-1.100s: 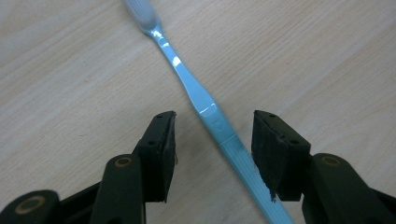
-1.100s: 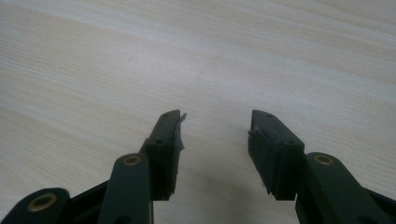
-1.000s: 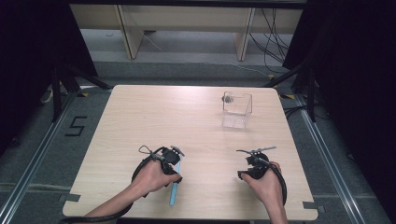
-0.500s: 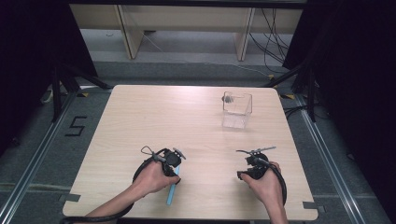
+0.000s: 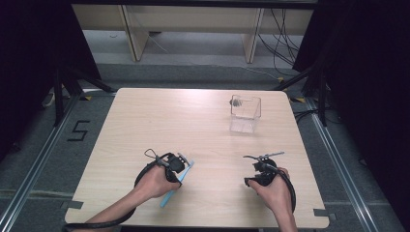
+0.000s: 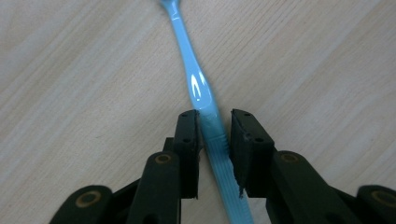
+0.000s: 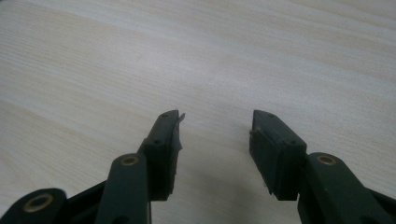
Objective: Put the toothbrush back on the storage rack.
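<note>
Blue toothbrush (image 6: 205, 102) lies lengthwise between the left tool's (image 6: 214, 122) jaws, which have just been closing onto its handle; right tool (image 7: 215, 122) gapes empty, farther off.

The toothbrush (image 5: 175, 186) is a slim, glossy, light-blue plastic one, lying flat on the pale wooden table near its front edge, left of centre. In the high view it runs on a slant, one end toward about one o'clock and the other toward seven o'clock. In the left gripper view, the toothbrush (image 6: 201, 93) has a smooth, waisted handle that narrows toward twelve o'clock, and a ribbed grip section at the six o'clock end. That ribbed part sits between two black jaws, which seem to press on it, though contact on the right-hand side is hard to confirm.
</note>
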Demonstrator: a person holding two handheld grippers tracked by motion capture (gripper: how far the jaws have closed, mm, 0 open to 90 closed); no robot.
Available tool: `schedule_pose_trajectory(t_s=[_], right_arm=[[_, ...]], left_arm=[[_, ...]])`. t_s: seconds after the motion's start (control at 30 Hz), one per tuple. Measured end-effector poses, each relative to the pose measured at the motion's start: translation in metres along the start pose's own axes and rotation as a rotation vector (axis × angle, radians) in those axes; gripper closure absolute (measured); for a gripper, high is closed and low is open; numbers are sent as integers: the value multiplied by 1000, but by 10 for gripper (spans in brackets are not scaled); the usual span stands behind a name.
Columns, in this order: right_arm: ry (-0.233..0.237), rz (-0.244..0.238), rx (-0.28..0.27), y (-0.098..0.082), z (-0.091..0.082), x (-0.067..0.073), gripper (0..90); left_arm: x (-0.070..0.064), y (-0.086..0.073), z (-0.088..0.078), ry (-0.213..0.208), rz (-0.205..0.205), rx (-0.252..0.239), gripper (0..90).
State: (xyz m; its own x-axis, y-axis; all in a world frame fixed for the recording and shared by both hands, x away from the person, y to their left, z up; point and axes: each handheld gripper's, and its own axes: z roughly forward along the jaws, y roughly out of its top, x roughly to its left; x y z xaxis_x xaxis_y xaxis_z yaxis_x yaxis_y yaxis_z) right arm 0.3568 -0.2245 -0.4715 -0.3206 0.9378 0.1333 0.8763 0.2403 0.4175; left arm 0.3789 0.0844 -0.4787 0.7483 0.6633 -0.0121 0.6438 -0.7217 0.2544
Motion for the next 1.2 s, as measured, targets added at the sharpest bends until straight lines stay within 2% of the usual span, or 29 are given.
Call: schedule_pose_trajectory(t_s=[0.1,0.5,0.73,0.97,1.1,1.2], right_arm=[[5,10,2,0,0,1,530],[3,-2,-5,0,1,0,517],[-1,0,-6,0,1,1,510],[1,7,-11,0,1,1,508],[-3,0,-10,0,1,1,507],[-4,0,-11,0,1,1,505]], left_arm=[[2,-1,1,-7,26,10,761],[5,1,1,-29,59,18,780],[7,-1,1,-43,94,16,782],[9,-2,0,-52,99,10,782],[9,-3,0,-74,84,-19,782],[10,-4,-2,-73,85,-35,782]])
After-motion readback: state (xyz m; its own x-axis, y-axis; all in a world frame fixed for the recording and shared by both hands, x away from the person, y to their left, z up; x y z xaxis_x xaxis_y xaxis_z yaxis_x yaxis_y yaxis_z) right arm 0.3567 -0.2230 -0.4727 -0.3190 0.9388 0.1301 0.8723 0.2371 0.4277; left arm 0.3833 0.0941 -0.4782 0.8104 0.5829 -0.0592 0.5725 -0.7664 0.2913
